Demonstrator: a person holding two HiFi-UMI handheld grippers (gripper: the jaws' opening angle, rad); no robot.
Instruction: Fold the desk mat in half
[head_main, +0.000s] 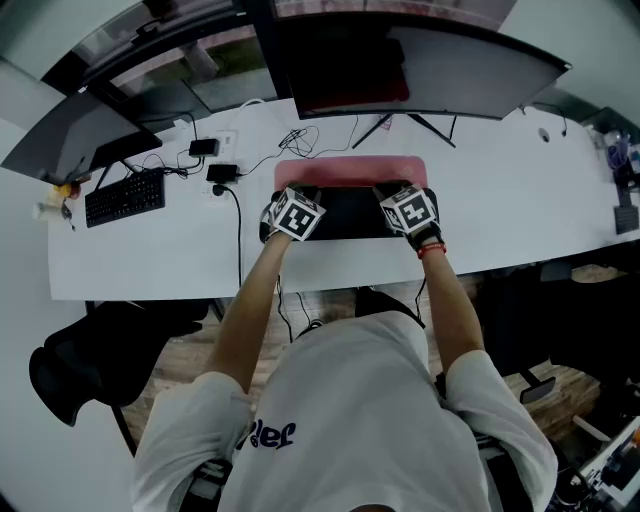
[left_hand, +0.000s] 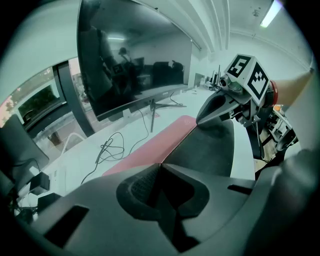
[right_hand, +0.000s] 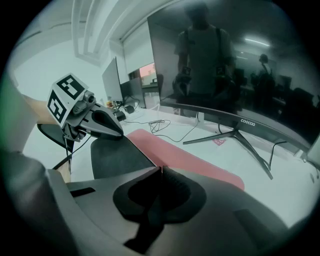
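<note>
On the white counter (head_main: 150, 260), before the monitor (head_main: 420, 60), the mat (head_main: 350, 172) lies part-folded, black underside turned over its pink face (a pink strip shows beyond). The left tongs (left_hand: 160, 167) and right tongs (right_hand: 161, 170) each pinch tight on the flap's edge.

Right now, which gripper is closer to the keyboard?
Left. The left gripper grips the desk mat at its end toward the keyboard; the right gripper grips the mat's other end, farther from it.
</note>
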